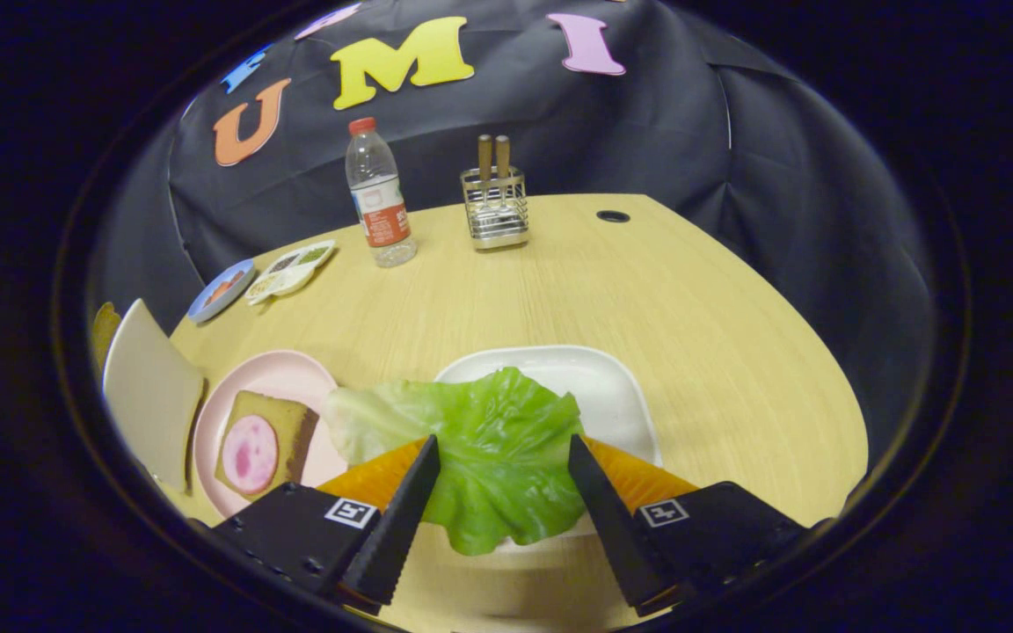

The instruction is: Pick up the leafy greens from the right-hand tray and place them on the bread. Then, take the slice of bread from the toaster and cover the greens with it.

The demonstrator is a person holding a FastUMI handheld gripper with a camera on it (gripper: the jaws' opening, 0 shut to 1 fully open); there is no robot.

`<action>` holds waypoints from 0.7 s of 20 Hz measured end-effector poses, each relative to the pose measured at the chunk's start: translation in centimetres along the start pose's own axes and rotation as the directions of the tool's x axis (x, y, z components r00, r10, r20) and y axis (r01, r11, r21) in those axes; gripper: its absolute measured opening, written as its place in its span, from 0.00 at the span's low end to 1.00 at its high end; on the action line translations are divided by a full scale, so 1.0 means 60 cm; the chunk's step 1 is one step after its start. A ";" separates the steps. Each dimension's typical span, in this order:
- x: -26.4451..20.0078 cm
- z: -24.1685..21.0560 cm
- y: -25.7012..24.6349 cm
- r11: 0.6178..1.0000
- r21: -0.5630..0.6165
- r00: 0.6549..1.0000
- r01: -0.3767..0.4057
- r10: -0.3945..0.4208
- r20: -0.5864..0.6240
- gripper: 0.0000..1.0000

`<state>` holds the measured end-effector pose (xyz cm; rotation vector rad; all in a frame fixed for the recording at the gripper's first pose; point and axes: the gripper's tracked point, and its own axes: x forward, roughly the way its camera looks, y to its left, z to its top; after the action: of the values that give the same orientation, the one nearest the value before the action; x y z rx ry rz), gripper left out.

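Note:
A green lettuce leaf (pixel 489 413) lies across the white tray (pixel 599 378), overhanging its left rim and its front edge. My gripper (pixel 503 440) is open wide, one finger on each side of the leaf, whose middle sits between the fingertips. To the left of the leaf a pink plate (pixel 282 374) holds a slice of bread (pixel 287 418) topped with a round of ham (pixel 249 453). Further left stands a white toaster (pixel 150 396), with the edge of a bread slice (pixel 104 330) showing behind it.
At the back of the wooden table (pixel 647 290) stand a water bottle (pixel 376 198) and a wire holder with two wooden handles (pixel 495 207). A blue plate (pixel 221 290) and a divided dish (pixel 291 268) lie at the back left. A cable hole (pixel 612 215) is near the far edge.

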<state>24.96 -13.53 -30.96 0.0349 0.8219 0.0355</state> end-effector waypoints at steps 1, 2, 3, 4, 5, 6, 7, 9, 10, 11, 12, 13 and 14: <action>0.001 0.001 0.001 1.000 -0.017 1.000 0.006 -0.006 0.006 0.85; 0.000 0.000 0.002 1.000 -0.025 1.000 0.004 -0.004 0.006 0.83; 0.001 0.000 0.004 1.000 -0.017 1.000 0.001 -0.001 0.006 0.78; 0.000 0.002 0.006 1.000 -0.007 1.000 -0.007 0.007 0.006 0.73; 0.000 0.001 0.008 1.000 0.013 1.000 -0.018 0.018 -0.001 0.55; 0.000 0.004 0.013 0.999 0.027 0.999 -0.035 0.035 -0.007 0.38; -0.005 0.001 0.013 0.998 0.050 0.999 -0.038 0.039 -0.011 0.21; -0.004 0.002 0.008 0.998 0.052 1.000 -0.025 0.026 -0.017 0.04; -0.009 0.003 0.005 0.998 0.061 1.000 -0.018 0.019 -0.016 0.04; -0.020 0.007 0.011 0.996 0.077 0.999 -0.034 0.035 -0.014 0.00; -0.032 0.013 0.017 0.995 0.086 0.999 -0.049 0.050 -0.005 0.00; -0.046 0.021 0.019 0.994 0.092 0.999 -0.053 0.052 0.012 0.00; -0.059 0.031 0.023 0.993 0.094 0.998 -0.064 0.062 0.027 0.00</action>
<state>23.86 -12.35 -27.05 0.1509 0.7982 0.0554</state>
